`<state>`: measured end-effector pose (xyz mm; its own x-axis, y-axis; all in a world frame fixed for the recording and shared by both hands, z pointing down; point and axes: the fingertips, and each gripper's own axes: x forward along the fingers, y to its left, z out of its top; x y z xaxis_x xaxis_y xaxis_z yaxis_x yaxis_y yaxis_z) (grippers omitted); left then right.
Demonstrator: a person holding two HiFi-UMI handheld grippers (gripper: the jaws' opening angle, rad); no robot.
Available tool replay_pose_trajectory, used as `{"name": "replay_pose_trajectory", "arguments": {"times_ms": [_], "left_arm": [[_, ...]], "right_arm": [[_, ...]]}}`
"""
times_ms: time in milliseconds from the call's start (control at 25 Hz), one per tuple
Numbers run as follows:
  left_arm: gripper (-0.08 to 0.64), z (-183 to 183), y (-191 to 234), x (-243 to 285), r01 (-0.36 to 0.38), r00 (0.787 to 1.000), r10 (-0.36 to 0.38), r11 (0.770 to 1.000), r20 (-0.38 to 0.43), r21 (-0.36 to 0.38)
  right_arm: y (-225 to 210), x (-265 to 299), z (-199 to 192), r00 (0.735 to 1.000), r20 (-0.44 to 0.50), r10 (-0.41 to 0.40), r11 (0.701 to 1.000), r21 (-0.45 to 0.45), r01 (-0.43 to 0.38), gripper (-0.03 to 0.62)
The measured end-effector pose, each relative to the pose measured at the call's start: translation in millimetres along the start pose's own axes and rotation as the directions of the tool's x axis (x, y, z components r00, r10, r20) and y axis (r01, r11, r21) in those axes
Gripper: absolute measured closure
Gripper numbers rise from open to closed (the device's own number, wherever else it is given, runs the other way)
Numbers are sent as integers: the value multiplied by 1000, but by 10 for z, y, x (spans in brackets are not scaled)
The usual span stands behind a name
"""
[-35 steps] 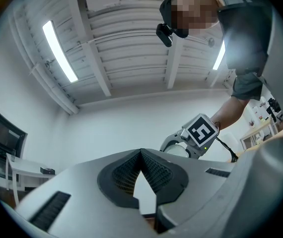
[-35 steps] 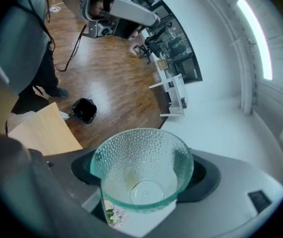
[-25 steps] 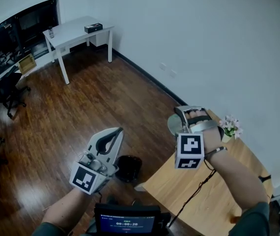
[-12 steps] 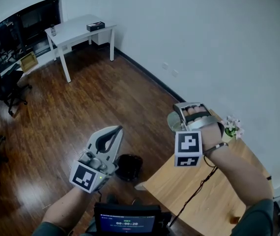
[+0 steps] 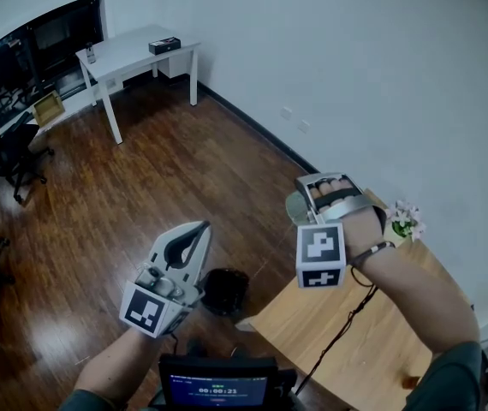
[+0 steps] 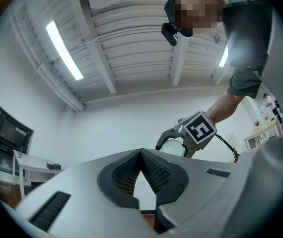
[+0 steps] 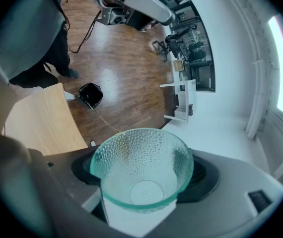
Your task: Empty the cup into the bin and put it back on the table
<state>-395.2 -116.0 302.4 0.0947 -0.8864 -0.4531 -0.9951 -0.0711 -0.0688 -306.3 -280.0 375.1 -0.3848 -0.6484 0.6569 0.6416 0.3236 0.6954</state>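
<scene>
My right gripper (image 5: 314, 192) is shut on a clear green-tinted dimpled glass cup (image 5: 296, 206), held in the air over the far-left corner of the wooden table (image 5: 372, 332). In the right gripper view the cup (image 7: 141, 170) sits between the jaws with its mouth open toward the camera, and nothing shows inside it. The small black bin (image 5: 225, 291) stands on the floor by the table's left edge, below and left of the cup. My left gripper (image 5: 194, 231) is shut and empty, hovering just left of the bin; its view looks up at the ceiling and the cup (image 6: 174, 147).
A small pot of pink flowers (image 5: 402, 221) stands at the table's far edge near my right hand. A white desk (image 5: 133, 54) and a black office chair (image 5: 8, 157) stand far back on the wooden floor. A screen device (image 5: 218, 388) sits under my left forearm.
My right gripper has carried the cup slightly left and farther away, off the table corner toward the bin side. The left gripper has barely moved.
</scene>
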Motion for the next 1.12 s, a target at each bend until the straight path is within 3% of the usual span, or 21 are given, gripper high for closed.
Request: {"name": "replay_pose_trajectory", "arguments": {"times_ms": [240, 720, 1120], "left_arm": [[560, 3, 57, -63, -9, 1000, 9, 1000, 6, -2], [560, -39, 93, -51, -13, 1000, 12, 999, -25, -32], [560, -92, 98, -64, -16, 999, 15, 1000, -41, -27]], "right_arm": [[-124, -5, 70, 999, -14, -43, 998, -55, 42, 179], [-282, -1, 77, 997, -44, -59, 987, -150, 52, 179], [-501, -76, 94, 996, -37, -76, 988, -137, 70, 179]]}}
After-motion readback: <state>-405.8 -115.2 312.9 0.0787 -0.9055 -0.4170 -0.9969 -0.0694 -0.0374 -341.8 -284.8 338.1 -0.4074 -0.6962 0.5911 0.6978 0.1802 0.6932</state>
